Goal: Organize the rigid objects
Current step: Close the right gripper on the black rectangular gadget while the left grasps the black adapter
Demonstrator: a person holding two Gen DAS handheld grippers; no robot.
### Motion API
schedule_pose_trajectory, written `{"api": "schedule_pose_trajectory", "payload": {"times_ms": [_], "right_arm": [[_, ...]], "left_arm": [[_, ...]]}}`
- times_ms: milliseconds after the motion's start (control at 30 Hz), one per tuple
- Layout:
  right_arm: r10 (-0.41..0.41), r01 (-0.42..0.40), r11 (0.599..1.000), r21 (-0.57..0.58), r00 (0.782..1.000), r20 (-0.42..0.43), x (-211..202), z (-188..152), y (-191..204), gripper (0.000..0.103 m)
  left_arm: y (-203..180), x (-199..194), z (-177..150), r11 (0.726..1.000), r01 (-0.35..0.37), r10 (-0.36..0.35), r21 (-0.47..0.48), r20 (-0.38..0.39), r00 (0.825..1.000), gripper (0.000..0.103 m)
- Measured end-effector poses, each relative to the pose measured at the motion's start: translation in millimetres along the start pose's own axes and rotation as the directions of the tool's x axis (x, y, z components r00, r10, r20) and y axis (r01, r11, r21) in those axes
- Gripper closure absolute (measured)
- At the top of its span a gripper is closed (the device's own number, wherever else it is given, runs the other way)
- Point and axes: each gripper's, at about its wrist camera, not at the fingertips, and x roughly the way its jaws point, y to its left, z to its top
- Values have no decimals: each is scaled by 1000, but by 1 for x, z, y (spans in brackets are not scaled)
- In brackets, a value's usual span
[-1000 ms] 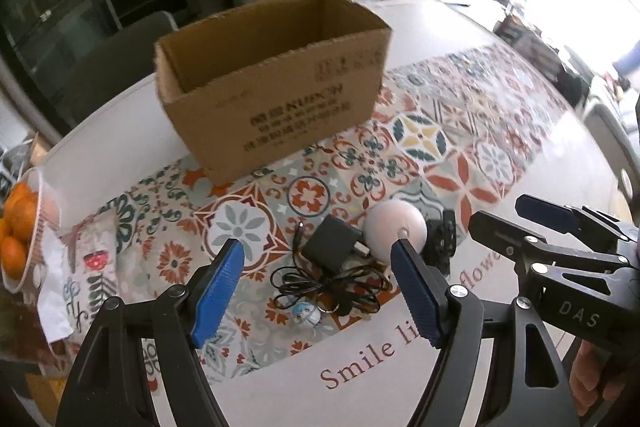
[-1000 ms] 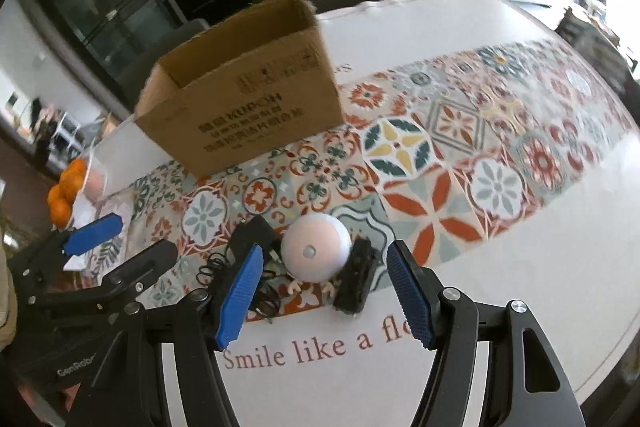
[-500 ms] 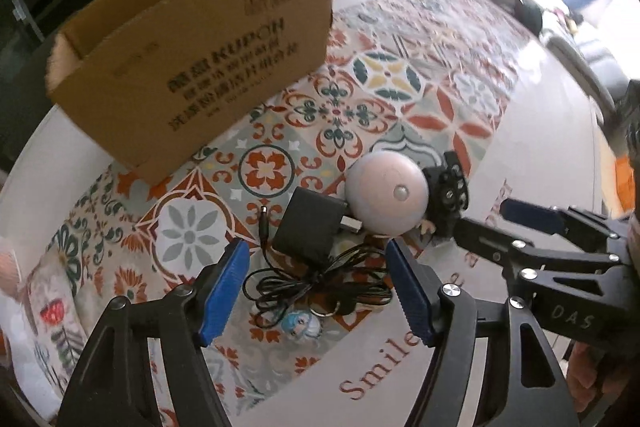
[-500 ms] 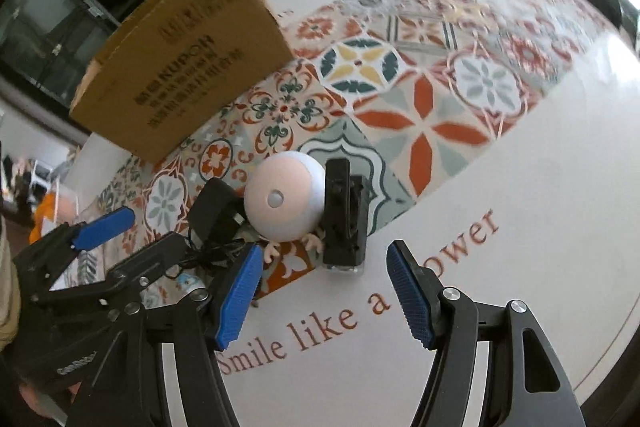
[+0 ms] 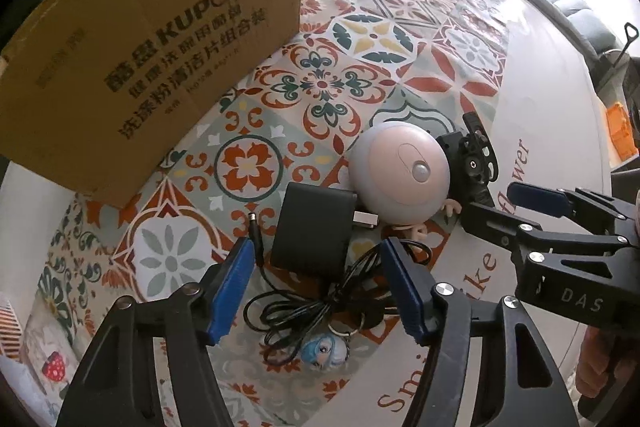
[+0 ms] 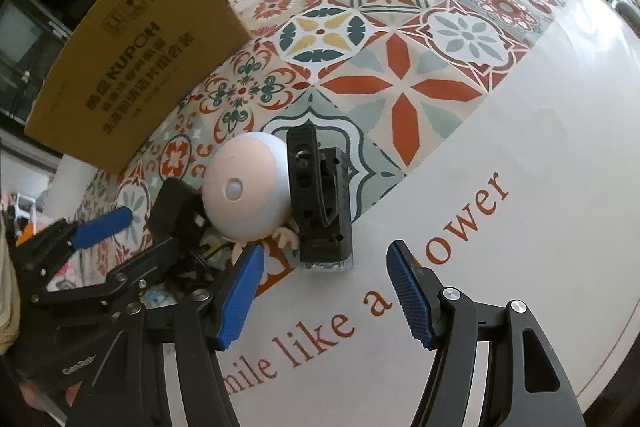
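Nearer now, box (image 5: 132,39) top cut off

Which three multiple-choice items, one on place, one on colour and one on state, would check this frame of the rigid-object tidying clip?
1. Where does the black power adapter lie?
A. Inside the cardboard box
B. On the patterned table mat, beside the round pink-and-white gadget
C. Held in the right gripper

2. What colour are the gripper finger pads?
A. Blue
B. Red
C. Yellow

3. What state is the left gripper in?
A. Shut on the cable
B. Shut with nothing in it
C. Open, with the adapter between its fingers

Answers:
1 B: the adapter rests on the table mat, next to the round gadget, outside the cardboard box.
2 A: the pads on both grippers show blue.
3 C: its fingers stand wide apart on either side of the adapter and its tangled cable.
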Motion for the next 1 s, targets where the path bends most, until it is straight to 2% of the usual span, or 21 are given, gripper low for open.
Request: {"api": "schedule_pose_trajectory", "payload": {"times_ms": [167, 333, 533, 600, 700, 833, 1000], "right_arm": [[-22, 22, 1000, -5, 1000, 5, 6, 2, 0, 40], [-8, 8, 1000, -29, 1000, 14, -5, -1, 4, 41], [13, -12, 1000, -25, 999, 45, -24, -2, 6, 41], [3, -1, 1000, -28, 998, 58, -27, 0, 8, 41], [-11, 13, 999, -30, 998, 65, -23, 4, 9, 41], [-24, 25, 1000, -10, 999, 42, -11, 5, 4, 41], [-46, 47, 999, -7, 998, 43, -5, 3, -2, 43]], "left_arm": [[4, 4, 1, 1000, 20, -20, -7, 5, 1000, 40], [-2, -5, -3, 998, 49, -49, 30, 11, 999, 41], [-5, -26, -1, 998, 54, -55, 24, 47, 997, 41], [-4, -28, 1, 999, 27, -29, 37, 63, 998, 41], [-2, -19, 5, 999, 28, -30, 36, 48, 998, 41], [0, -1, 6, 999, 41, -41, 25, 13, 999, 49], [-3, 6, 6, 999, 20, -21, 37, 14, 1000, 51]]}}
